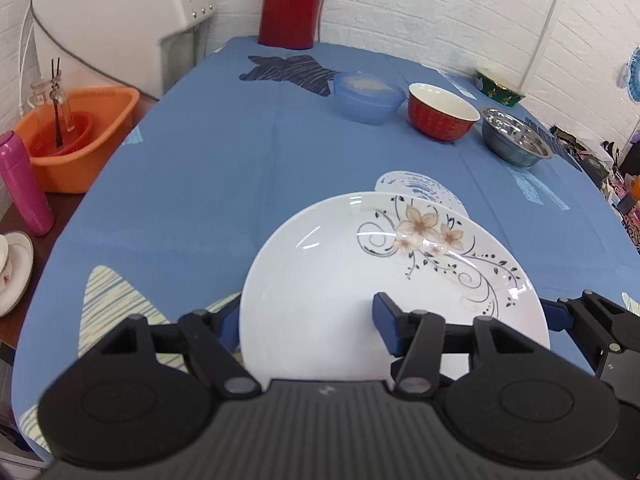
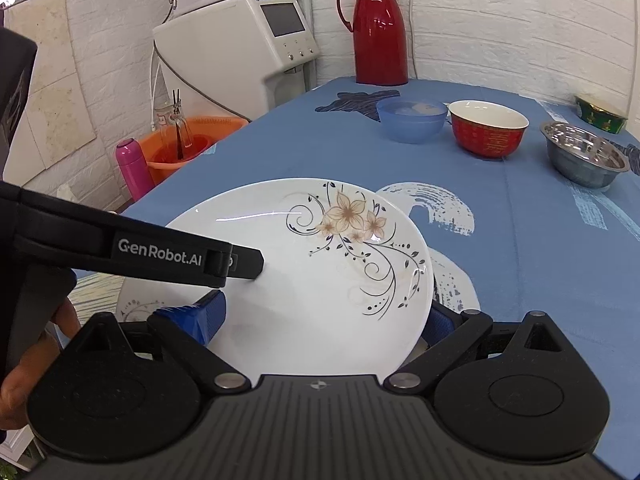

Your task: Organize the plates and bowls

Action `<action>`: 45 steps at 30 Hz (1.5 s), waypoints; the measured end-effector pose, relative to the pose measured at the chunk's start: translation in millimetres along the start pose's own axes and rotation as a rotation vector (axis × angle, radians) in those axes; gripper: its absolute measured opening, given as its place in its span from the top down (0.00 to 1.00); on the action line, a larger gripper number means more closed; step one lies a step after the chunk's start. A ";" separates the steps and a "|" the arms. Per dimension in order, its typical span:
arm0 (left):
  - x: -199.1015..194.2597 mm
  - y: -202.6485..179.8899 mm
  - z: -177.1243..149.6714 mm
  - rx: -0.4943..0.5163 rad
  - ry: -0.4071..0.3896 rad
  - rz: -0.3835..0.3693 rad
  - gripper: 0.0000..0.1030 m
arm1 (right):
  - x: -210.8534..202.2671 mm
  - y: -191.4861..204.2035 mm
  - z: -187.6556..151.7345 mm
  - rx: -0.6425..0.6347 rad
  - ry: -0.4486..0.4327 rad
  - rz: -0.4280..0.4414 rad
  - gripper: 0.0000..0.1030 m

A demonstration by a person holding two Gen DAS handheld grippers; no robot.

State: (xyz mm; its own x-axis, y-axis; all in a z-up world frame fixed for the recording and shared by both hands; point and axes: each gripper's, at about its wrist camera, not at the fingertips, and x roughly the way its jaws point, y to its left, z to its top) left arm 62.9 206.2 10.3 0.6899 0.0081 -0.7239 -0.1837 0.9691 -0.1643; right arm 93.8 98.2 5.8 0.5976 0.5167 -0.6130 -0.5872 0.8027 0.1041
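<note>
A white plate with a brown flower print (image 1: pixel 320 280) (image 2: pixel 288 308) lies at the near end of the blue tablecloth, on top of a second white plate (image 2: pixel 136 308) that peeks out at its lower left. My left gripper (image 1: pixel 307 320) (image 2: pixel 248 260) is partly open and straddles the top plate's left rim, one finger over the well and one outside. My right gripper (image 2: pixel 322 320) (image 1: pixel 560 316) is wide open around the near right rim. Further back stand a blue bowl (image 1: pixel 366 96), a red bowl (image 1: pixel 442 114), a steel bowl (image 1: pixel 514 140) and a green bowl (image 1: pixel 500 88).
A red thermos jug (image 1: pixel 290 4) stands at the table's far end by the brick wall. Off the left edge are an orange basin (image 1: pixel 80 136), a pink bottle (image 1: pixel 26 184), a white appliance (image 2: pixel 240 40) and a cup on a saucer (image 1: pixel 12 268). A hand (image 2: pixel 24 380) holds the left gripper.
</note>
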 end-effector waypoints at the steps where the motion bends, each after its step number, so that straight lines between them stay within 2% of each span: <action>1: -0.1 -1.1 -0.8 0.010 -0.002 0.004 0.44 | -0.1 -0.4 -0.2 0.001 0.000 0.003 0.16; 7: 0.4 1.8 2.0 -0.004 0.002 -0.018 0.42 | -3.8 -1.7 0.9 0.021 -0.004 0.005 0.18; 11: -7.0 -5.2 6.9 0.027 -0.043 0.005 0.37 | -4.0 2.8 -0.6 -0.020 -0.001 -0.011 0.17; 13: -11.4 -8.4 9.4 0.042 -0.066 0.018 0.37 | -6.5 -1.3 -0.1 0.009 -0.008 0.003 0.18; 19: -17.8 -13.0 15.9 0.045 -0.088 -0.011 0.36 | -13.4 -5.1 0.1 0.040 -0.020 0.016 0.18; 22: -14.7 -18.8 18.2 0.049 -0.084 -0.024 0.36 | -6.9 0.0 1.8 -0.014 0.014 0.014 0.16; 25: -16.1 -23.5 18.8 0.052 -0.085 -0.029 0.36 | -11.3 -9.4 2.9 0.040 0.006 0.042 0.20; 28: -18.8 -24.4 19.6 0.055 -0.099 -0.023 0.34 | -21.0 -8.0 3.0 0.033 -0.025 -0.006 0.16; 30: -17.5 -23.9 22.2 0.044 -0.100 -0.019 0.34 | -13.7 -4.6 1.0 -0.028 0.004 -0.031 0.17; 31: -16.8 -23.8 23.5 0.038 -0.098 -0.018 0.34 | -11.4 -8.9 0.2 -0.007 0.019 -0.024 0.18; 34: -18.2 -25.0 24.0 0.037 -0.099 -0.024 0.33 | -17.5 -20.6 -0.7 0.075 -0.002 0.023 0.18; 41: -17.1 -31.1 24.6 0.042 -0.092 -0.031 0.33 | -32.7 -27.6 -0.4 0.067 -0.066 -0.009 0.18; 45: -13.8 -37.8 25.9 0.051 -0.077 -0.049 0.31 | -40.9 -53.3 0.3 0.122 -0.101 -0.032 0.18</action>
State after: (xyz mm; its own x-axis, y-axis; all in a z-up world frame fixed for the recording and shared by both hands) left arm 78.5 175.8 43.8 0.7495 -0.0222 -0.6617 -0.1141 0.9802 -0.1621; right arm 100.8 34.4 25.6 0.6709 0.5126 -0.5359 -0.5001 0.8463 0.1834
